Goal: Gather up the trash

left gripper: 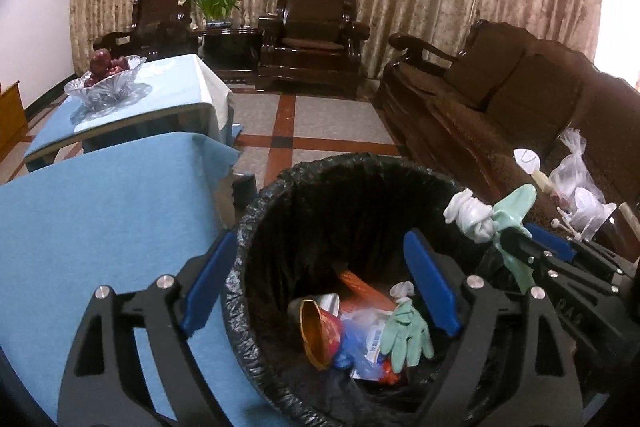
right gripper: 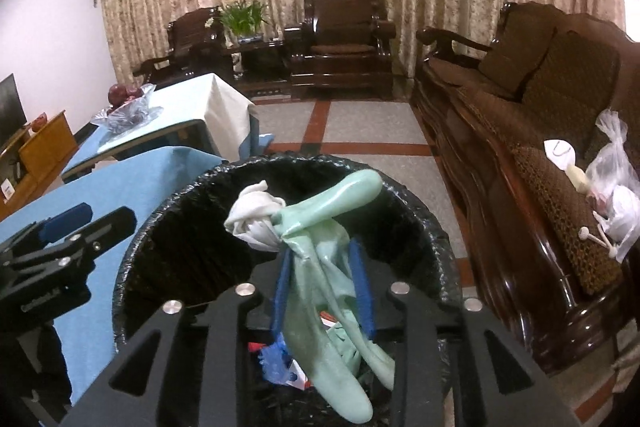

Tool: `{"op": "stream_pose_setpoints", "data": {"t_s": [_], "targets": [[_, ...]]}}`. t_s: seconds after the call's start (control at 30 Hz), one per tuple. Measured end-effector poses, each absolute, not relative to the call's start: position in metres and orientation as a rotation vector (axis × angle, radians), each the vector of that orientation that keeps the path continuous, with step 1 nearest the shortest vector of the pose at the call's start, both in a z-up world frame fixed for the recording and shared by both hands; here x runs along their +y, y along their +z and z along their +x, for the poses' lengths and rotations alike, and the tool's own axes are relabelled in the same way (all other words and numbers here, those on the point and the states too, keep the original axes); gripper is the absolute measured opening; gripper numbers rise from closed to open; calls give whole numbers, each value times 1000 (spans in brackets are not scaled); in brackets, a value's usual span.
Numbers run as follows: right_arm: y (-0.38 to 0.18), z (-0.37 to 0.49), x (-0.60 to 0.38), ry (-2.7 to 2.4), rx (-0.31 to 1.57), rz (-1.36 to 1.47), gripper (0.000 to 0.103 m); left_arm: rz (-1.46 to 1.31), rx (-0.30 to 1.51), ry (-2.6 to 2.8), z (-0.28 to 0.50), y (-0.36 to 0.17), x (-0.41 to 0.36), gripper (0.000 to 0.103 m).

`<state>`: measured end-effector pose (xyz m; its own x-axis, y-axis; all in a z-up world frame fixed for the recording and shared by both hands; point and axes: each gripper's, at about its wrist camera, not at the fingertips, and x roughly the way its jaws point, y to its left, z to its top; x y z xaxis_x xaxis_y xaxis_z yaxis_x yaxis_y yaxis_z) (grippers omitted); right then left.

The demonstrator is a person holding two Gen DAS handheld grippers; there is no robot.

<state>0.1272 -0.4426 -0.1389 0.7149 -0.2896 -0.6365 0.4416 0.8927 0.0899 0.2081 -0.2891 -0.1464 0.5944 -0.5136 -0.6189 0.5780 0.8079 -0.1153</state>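
Note:
A trash bin lined with a black bag [left gripper: 264, 211] stands on the floor beside a blue-covered table; it also shows in the right wrist view [right gripper: 416, 211]. Inside lie a green glove [left gripper: 406, 331], wrappers and a gold cup. My left gripper [left gripper: 320, 299] is open, its jaws astride the bin's near rim. My right gripper [right gripper: 324, 291] is shut on a pale green rubber glove [right gripper: 320, 267] bundled with a white cloth [right gripper: 252, 215], held over the bin. It shows in the left wrist view [left gripper: 516, 243] at the bin's right edge.
A brown sofa [right gripper: 540, 115] on the right carries plastic bags [right gripper: 612, 179], a white mask [right gripper: 560, 151] and small white bits. The blue-covered table [left gripper: 100, 219] lies left, with a glass fruit bowl [left gripper: 108, 83] on a second table beyond. Armchairs stand at the back.

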Motion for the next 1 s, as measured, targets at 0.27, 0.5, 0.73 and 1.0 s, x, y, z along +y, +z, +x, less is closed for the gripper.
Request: {"op": "stream_pose_setpoints", "data": {"t_s": [0.27,0.5,0.73,1.0], "targets": [[-131,125,-432,-429,622,216,77,102,679,-590,210,-142,-270,83],[-117,121,-417,-408,586,237,96,103,654,-564,206,-128,-249,87],[-102,116,-399,-367,569,263,97,89,640,-519,199,-107,-218,91],[-75,108,-364,-307,537,252,97,76,613,-474,184,-82,-179,91]]}}
